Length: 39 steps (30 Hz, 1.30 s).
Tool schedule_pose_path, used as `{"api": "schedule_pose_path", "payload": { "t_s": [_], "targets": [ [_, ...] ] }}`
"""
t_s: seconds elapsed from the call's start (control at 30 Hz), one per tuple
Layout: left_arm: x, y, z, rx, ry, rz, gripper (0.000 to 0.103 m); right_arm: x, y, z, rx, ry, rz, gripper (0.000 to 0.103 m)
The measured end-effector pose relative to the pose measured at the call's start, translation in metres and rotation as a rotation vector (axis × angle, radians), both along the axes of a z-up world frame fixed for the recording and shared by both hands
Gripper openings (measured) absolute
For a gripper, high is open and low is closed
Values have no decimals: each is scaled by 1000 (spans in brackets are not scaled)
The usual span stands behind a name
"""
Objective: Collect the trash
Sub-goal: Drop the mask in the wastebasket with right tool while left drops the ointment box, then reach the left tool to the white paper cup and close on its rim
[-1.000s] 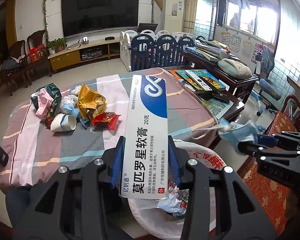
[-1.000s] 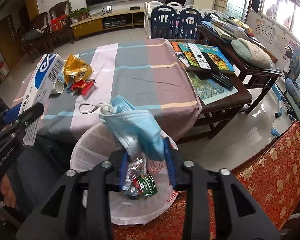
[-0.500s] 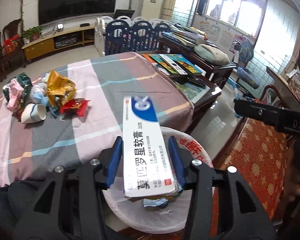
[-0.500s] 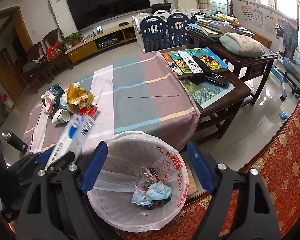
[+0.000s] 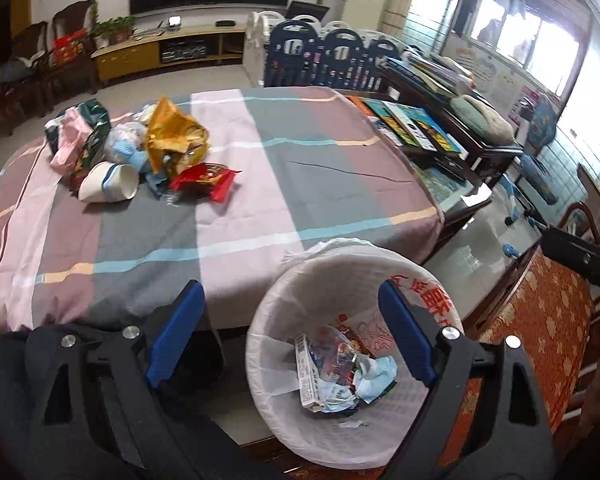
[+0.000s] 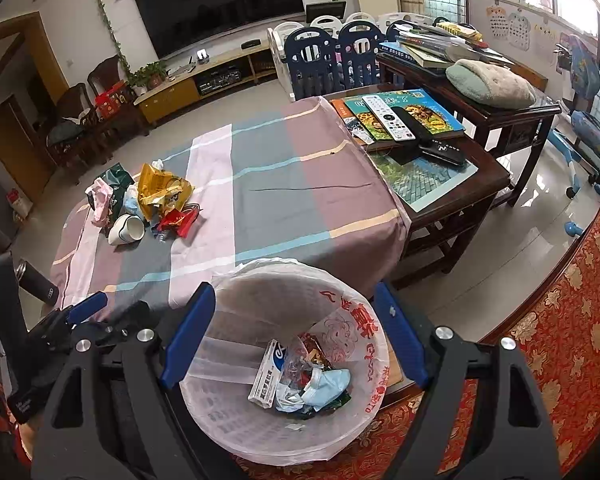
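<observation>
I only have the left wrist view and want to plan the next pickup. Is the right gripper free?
Observer: Yes. The right gripper has just been opening its jaws, and nothing is between them.
Operator: Anything off the left edge of the tablecloth?
Observer: A black flask lies just past it.
Operator: What sits on the books?
Observer: A white remote and a black remote, side by side.

Both wrist views look steeply down, close above bin, sharing table.
</observation>
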<state>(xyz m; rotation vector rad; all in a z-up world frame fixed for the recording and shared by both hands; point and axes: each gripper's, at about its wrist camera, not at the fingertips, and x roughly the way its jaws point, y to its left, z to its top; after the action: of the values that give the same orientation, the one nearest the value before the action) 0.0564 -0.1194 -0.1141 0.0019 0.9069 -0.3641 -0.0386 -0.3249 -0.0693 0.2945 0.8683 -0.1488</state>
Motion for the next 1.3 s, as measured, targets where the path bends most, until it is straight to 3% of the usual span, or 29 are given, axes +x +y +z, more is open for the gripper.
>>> {"api": "schedule_pose_path", "payload": {
  "t_s": [0.2, 0.37, 0.57, 0.67, 0.83, 1.0, 1.07, 1.13, 1.27, 1.3],
  "targets": [
    [34, 69, -22, -3, 36, 238, 89, 12, 9, -15, 8, 38, 19, 80],
    [79, 127, -40, -106, 107, 378, 89, 27, 22, -29, 3, 82, 47, 80],
    [152, 172, -67, -329, 173, 457, 89, 41, 23, -40, -4, 114, 48, 80],
    [183, 186, -79, -415, 187, 487, 79, 48, 18, -51, 4, 140, 37, 80],
    [221, 204, -103, -446, 237, 567, 77, 61, 12, -70, 29, 180, 24, 80],
    [252, 207, -117, -487, 262, 581, 77, 75, 19, -77, 38, 190, 45, 80],
    [262, 204, -118, -477, 255, 586, 72, 79, 23, -76, 38, 185, 58, 80],
    [269, 202, -120, -463, 266, 583, 52, 83, 27, -75, 34, 179, 71, 80],
    [267, 205, -120, -473, 232, 553, 32, 87, 34, -75, 33, 176, 90, 80],
    [265, 205, -117, -470, 216, 534, 15, 88, 36, -76, 32, 179, 95, 80]
  ]
}}
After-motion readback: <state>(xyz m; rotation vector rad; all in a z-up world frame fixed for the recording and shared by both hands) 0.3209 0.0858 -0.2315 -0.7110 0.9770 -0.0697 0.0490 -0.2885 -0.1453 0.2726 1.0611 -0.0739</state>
